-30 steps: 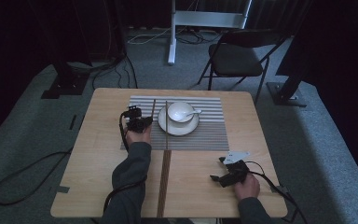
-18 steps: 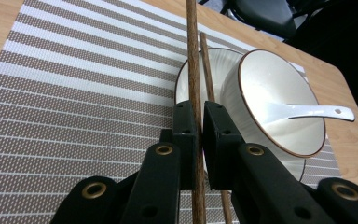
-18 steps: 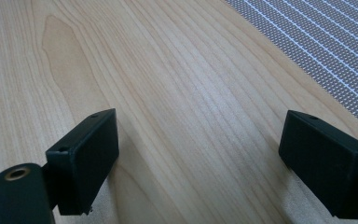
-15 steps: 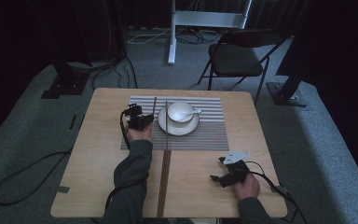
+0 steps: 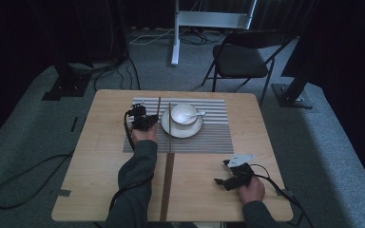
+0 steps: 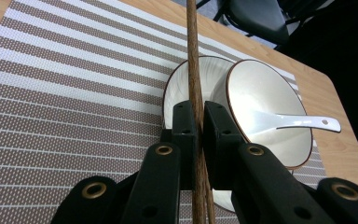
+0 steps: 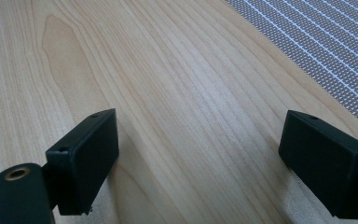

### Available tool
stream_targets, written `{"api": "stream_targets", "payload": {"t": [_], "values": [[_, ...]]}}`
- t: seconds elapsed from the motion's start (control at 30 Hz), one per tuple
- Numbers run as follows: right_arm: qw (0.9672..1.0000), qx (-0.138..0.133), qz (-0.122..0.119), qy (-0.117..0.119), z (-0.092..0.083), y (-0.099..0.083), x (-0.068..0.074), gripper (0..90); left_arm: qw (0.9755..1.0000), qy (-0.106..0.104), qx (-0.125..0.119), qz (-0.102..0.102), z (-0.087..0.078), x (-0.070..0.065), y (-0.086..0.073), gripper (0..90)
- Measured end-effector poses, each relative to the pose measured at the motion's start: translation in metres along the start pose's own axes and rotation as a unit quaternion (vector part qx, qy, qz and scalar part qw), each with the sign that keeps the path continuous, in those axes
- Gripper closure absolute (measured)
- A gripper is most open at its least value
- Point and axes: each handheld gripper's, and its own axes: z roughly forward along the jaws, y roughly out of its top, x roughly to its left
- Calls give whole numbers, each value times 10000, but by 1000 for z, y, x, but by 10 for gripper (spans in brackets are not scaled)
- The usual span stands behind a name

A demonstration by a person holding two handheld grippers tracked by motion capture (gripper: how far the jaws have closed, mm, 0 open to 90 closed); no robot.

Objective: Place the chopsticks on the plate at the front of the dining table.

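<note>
A white bowl point(image 5: 184, 114) with a white spoon point(image 5: 196, 115) in it stands on a white plate point(image 5: 190, 131) on a brown-and-white striped placemat point(image 5: 209, 137). My left gripper point(image 5: 147, 121) sits on the mat just left of the plate and is shut on a thin brown chopstick point(image 5: 159, 107) that points away from me. In the left gripper view the chopstick point(image 6: 193, 60) runs straight up between the closed jaws of the left gripper point(image 6: 198, 109), with the bowl point(image 6: 265, 107) and spoon point(image 6: 303, 122) to its right. A second chopstick point(image 5: 169, 128) lies across the plate's left edge. My right gripper point(image 5: 228, 178) rests open near the table's front right, above bare wood point(image 7: 191, 93).
The wooden table point(image 5: 90, 156) has a dark seam point(image 5: 166, 190) down its middle. A corner of the placemat point(image 7: 326, 42) shows in the right gripper view. A folding chair point(image 5: 242, 59) stands behind the table, with stands and cables point(image 5: 119, 71) on the grey floor.
</note>
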Motion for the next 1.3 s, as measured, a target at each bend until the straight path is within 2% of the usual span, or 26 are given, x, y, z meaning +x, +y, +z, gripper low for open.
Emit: {"api": "stream_targets", "payload": {"t": [0.4, 0.5, 0.83, 1.3], "values": [[10000, 0, 0, 0, 0, 0, 0, 113, 9998, -24, -27, -205, 7, 1, 2, 842], [10000, 0, 0, 0, 0, 0, 0, 113, 9995, -104, 4, -311, 10, 1, 1, 842], [10000, 0, -1, 0, 0, 0, 0, 113, 9988, -171, 76, -451, 19, -1, -2, 842], [10000, -1, -2, -1, 0, 0, 0, 113, 9986, -179, 146, -478, 27, -3, -5, 842]]}}
